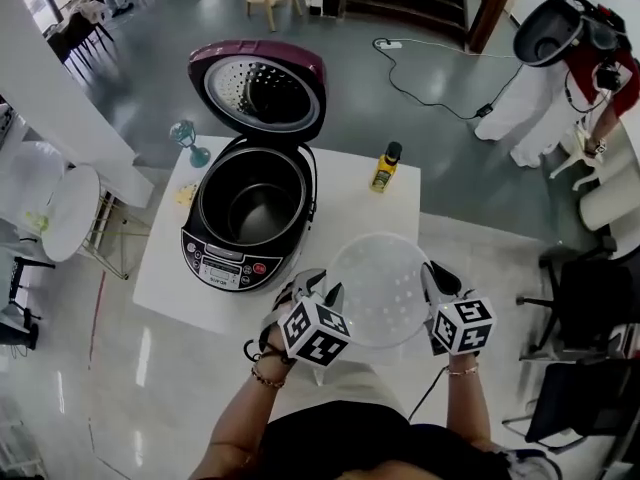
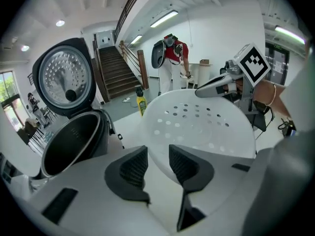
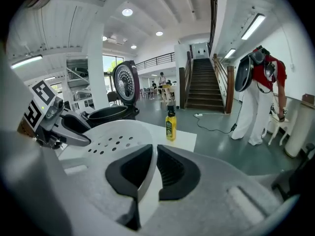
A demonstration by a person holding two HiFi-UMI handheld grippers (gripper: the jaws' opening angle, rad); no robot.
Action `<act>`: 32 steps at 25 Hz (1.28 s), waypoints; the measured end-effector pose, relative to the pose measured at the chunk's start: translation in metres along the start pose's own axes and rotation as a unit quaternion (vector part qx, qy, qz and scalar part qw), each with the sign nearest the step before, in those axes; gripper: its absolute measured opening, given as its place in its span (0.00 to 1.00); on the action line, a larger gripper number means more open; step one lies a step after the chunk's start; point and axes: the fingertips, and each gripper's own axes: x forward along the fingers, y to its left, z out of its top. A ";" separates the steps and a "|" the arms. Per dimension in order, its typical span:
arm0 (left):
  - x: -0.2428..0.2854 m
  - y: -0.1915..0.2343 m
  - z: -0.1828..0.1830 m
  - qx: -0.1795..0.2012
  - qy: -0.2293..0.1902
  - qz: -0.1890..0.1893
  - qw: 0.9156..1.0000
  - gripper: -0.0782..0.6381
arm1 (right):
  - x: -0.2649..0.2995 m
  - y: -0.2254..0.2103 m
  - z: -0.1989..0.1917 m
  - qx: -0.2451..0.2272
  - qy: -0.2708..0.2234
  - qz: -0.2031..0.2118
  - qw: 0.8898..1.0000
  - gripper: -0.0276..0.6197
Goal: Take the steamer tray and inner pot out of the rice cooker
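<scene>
The white perforated steamer tray (image 1: 380, 288) (image 2: 197, 122) (image 3: 113, 136) hangs above the table's front right part, carried between both grippers. My left gripper (image 1: 325, 288) (image 2: 157, 163) is shut on its left rim, and my right gripper (image 1: 432, 278) (image 3: 155, 168) is shut on its right rim, which runs thin between the pads. To the left stands the black rice cooker (image 1: 215, 258), its purple lid (image 1: 262, 88) raised. The dark inner pot (image 1: 250, 203) (image 2: 69, 141) (image 3: 106, 113) sits inside it with nothing on top.
A yellow bottle (image 1: 385, 168) (image 2: 141, 104) (image 3: 170, 124) stands at the far right of the white table (image 1: 340, 188). A teal glass (image 1: 188, 140) is at its back left corner. A person (image 1: 560, 68) bends over at the far right. Black chairs (image 1: 590, 308) stand to the right.
</scene>
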 end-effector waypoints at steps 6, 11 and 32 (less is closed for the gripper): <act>0.056 0.000 -0.009 -0.024 0.040 0.020 0.999 0.30 | 0.044 -0.030 -0.012 -0.021 0.023 0.029 0.999 0.10; 0.098 0.012 -0.015 -0.057 0.053 0.026 0.997 0.30 | 0.088 -0.049 -0.022 -0.019 0.035 0.058 0.998 0.10; 0.198 0.063 -0.016 -0.125 0.088 0.042 0.987 0.28 | 0.215 -0.095 -0.037 -0.021 0.073 0.112 0.991 0.10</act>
